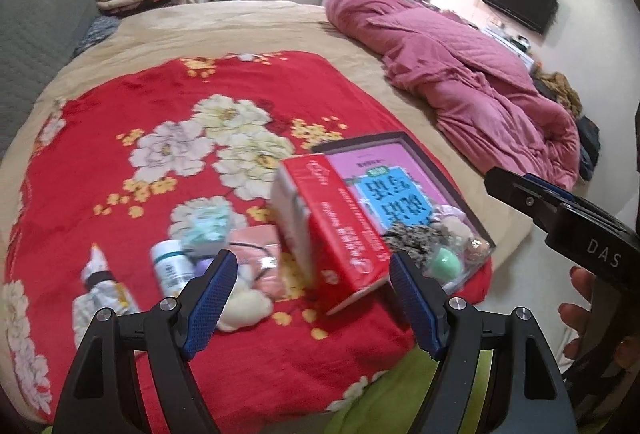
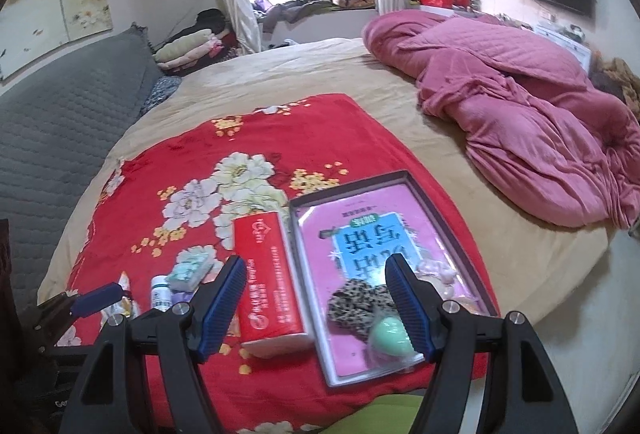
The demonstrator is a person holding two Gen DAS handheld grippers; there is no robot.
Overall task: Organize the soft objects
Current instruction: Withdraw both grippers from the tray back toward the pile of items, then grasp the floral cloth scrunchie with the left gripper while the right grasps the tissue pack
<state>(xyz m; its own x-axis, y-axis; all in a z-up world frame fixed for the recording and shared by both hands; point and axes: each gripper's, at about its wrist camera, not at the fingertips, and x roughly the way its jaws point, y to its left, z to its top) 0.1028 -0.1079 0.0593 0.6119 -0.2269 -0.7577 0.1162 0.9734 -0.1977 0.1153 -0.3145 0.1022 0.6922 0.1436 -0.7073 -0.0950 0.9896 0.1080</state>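
So the big tan bed (image 2: 304, 73) fills most of both views, and everything sits relative to the red fleece blanket with white flowers (image 2: 192, 153) spread on its near end. Well off to the blanket's far right is a crumpled pink quilted duvet (image 2: 520, 105). On the blanket's right edge lies a shallow dark-rimmed tray lined with a pink and blue printed sheet (image 2: 400, 189), and the soft stuff is bunched at its near end: a leopard-print fabric scrunchie (image 2: 352, 304), a mint-green egg-shaped sponge (image 2: 390, 334) just beside it, plus a few pale fuzzy bits I can't really make out. Touching the tray's left side, still on the blanket, is a red rectangular carton with white print (image 2: 266, 290). Left of the carton there's a pink flat pouch (image 1: 256, 246), a cream fluffy puff (image 1: 244, 308), a small mint-green packet (image 2: 188, 268), a white bottle with a teal label (image 1: 170, 266) and a white patterned tube (image 1: 98, 288), all close together. The left gripper (image 1: 312, 300) hangs above the blanket's near edge with its blue-padded fingers spread wide and holding nothing. The right gripper (image 2: 316, 304) is the same, fingers apart and empty, over the carton and tray.
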